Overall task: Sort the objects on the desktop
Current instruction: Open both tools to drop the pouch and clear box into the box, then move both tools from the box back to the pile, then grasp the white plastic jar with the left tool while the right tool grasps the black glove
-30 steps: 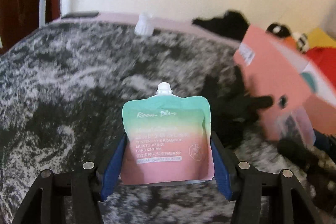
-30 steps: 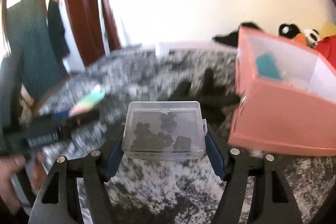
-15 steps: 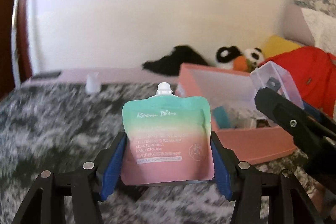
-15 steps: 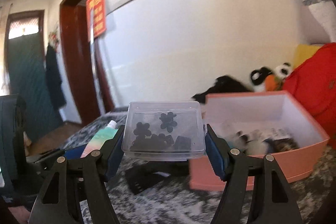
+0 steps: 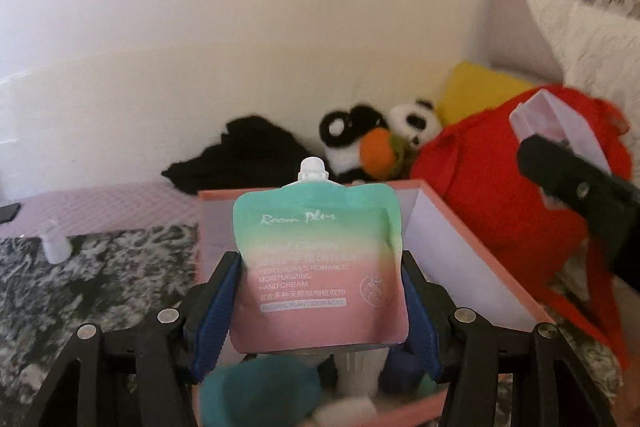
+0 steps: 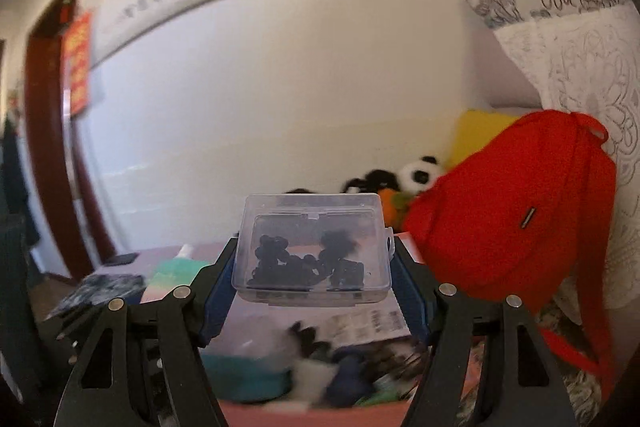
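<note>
Hovering over pink box (image 5: 472,251): left gripper (image 5: 320,307) pinching hand cream pouch (image 5: 320,267), right gripper (image 6: 312,291) clamping clear case (image 6: 312,247) at 2 o'clock, probably for dropping in.

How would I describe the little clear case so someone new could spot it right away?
Find the big red backpack against the wall, then look left to the pink box. Above its contents, the right gripper clamps a clear plastic case, the only see-through item, with small black pieces inside.
</note>
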A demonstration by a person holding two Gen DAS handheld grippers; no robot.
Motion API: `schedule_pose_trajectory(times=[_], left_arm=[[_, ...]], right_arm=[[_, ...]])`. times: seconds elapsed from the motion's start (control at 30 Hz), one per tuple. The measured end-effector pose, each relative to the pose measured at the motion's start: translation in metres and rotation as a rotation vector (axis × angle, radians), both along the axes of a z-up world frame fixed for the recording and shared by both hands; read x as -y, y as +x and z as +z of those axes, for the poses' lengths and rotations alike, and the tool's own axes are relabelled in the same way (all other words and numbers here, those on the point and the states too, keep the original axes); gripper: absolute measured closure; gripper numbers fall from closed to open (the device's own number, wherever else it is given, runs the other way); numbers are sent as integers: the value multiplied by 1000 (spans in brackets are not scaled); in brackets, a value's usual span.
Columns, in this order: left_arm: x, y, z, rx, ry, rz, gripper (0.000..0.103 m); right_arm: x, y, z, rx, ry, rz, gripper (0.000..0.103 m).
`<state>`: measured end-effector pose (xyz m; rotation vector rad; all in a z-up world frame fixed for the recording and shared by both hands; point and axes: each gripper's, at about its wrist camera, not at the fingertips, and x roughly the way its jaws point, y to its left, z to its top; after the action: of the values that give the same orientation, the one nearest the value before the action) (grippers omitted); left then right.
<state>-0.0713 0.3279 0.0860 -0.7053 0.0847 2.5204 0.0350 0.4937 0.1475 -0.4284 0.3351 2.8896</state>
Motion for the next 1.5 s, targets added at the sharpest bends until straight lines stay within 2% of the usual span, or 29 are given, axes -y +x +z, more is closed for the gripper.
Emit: schedule_pose_trajectory(times=[0.17, 0.2, 0.23, 0.27, 0.3, 0.4, 0.57, 0.73, 0.8, 0.87, 0.93, 1.1, 1.17, 1.27, 1.43, 1.5], left_arm=[[-33, -48, -40, 159, -124, 13, 34], [-35, -53, -46, 172, -136, 26, 29], [-33, -54, -44, 165, -127, 39, 23], [-29, -54, -42, 154, -113, 51, 11], [-25, -54, -39, 142, -99, 63, 2], [-8, -51, -20, 126, -42, 90, 1], [62, -31, 25, 38, 19, 148, 1], [202, 8, 47, -71, 9, 399, 1], [253, 18, 37, -72, -8, 487, 1], [299, 26, 19, -51, -19, 562, 1], [346, 33, -12, 35, -19, 610, 1], [395, 29, -67, 183, -2, 617, 1], [400, 15, -78, 207, 19, 591, 1], [388, -22, -83, 205, 18, 525, 1], [345, -97, -98, 192, -54, 404, 1], [329, -130, -105, 187, -86, 380, 1]], right_arm=[[-43, -43, -35, 98, -134, 20, 29], [-47, -47, -39, 111, -148, 24, 23], [-51, -51, -43, 123, -162, 28, 7], [-55, -55, -47, 136, -176, 32, 1], [-59, -59, -51, 149, -191, 36, 0], [-70, -67, -59, 165, -232, 46, 0], [-57, -34, -35, 15, -222, 45, 0], [-10, -5, -5, -124, -180, 143, 0], [20, -4, -3, -126, -166, 210, 0], [56, -8, -7, -88, -149, 292, 0], [100, -18, -18, -15, -121, 377, 0], [217, -55, -73, 243, -73, 564, 0], [259, -69, -107, 354, -48, 596, 0], [296, -85, -146, 448, 74, 560, 0], [320, -103, -196, 498, 269, 461, 0], [322, -112, -207, 504, 311, 451, 0]])
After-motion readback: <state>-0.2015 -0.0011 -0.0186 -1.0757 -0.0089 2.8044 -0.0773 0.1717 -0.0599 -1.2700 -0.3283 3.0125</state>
